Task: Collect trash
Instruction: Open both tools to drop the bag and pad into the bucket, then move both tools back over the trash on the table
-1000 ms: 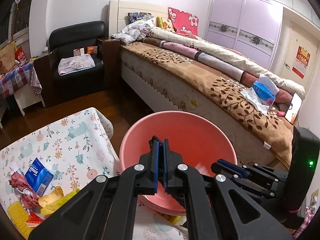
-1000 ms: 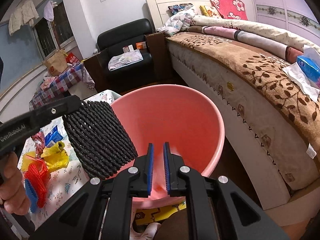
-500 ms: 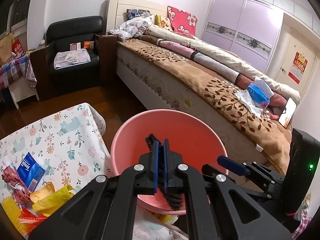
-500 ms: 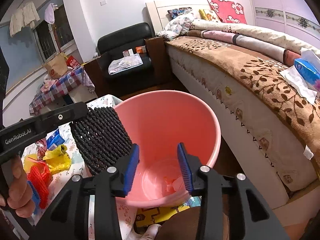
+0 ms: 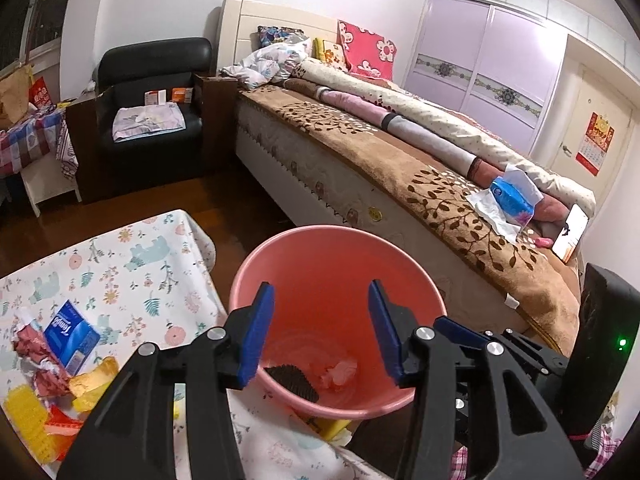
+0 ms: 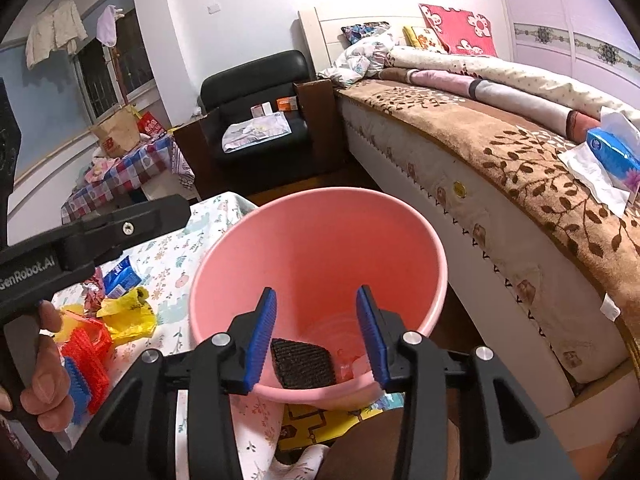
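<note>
A pink bucket (image 5: 340, 240) stands between the table and the bed. A black mesh pad (image 5: 290, 380) lies at its bottom beside a pale crumpled scrap (image 5: 340, 372). My left gripper (image 5: 320, 288) hangs over the bucket, its jaws opening with nothing between them. My right gripper (image 6: 316, 292) is open and empty over the same bucket (image 6: 320, 208), above the mesh pad (image 6: 302, 362). Trash sits on the table: a blue tissue pack (image 5: 70, 334), yellow wrappers (image 5: 94, 380), a yellow bag (image 6: 128, 312) and a red net (image 6: 86, 340).
The table with a floral cloth (image 5: 120, 264) is left of the bucket. Right of it runs a bed with a brown blanket (image 5: 360, 152), bearing a blue tissue pack (image 5: 512, 200) and a phone (image 5: 570, 232). A black armchair (image 5: 152, 92) stands at the back.
The left gripper opened and let go of the black mesh pad, which dropped to the bucket's bottom. The right gripper's jaws went from shut to open.
</note>
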`<action>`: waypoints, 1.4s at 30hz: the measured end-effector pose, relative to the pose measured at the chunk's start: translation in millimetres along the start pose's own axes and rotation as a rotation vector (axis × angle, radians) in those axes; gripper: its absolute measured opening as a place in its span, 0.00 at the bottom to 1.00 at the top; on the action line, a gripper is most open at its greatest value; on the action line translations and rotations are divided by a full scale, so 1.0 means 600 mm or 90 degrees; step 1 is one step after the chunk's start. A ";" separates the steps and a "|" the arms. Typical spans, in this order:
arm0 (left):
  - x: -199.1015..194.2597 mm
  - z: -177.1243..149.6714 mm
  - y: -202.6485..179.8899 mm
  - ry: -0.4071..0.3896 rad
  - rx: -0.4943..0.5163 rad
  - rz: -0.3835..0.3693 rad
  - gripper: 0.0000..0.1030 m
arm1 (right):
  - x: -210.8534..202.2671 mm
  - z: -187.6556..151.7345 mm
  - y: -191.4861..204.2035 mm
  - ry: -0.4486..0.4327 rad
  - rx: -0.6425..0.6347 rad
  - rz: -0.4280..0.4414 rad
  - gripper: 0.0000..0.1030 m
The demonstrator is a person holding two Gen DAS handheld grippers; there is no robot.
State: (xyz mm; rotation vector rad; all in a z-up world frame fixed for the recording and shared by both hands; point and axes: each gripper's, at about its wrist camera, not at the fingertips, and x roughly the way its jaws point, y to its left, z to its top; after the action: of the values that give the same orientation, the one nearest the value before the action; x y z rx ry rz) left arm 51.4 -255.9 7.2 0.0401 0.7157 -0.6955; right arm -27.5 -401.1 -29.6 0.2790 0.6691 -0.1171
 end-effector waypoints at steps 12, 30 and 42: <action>-0.082 -0.039 0.039 -0.039 0.006 0.060 0.47 | -0.018 -0.008 0.066 -0.009 -0.016 0.046 0.45; -0.226 -0.150 0.108 -0.051 -0.071 0.165 0.47 | -0.088 -0.068 0.186 -0.010 -0.031 0.108 0.45; -0.304 -0.207 0.124 -0.068 -0.140 0.191 0.47 | -0.168 -0.103 0.247 -0.030 -0.096 0.130 0.56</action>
State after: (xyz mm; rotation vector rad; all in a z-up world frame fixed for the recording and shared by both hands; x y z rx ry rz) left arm -75.8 -61.1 10.1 -0.0893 0.6626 -0.3266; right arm -113.5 -239.3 19.5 0.1979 0.5963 0.1206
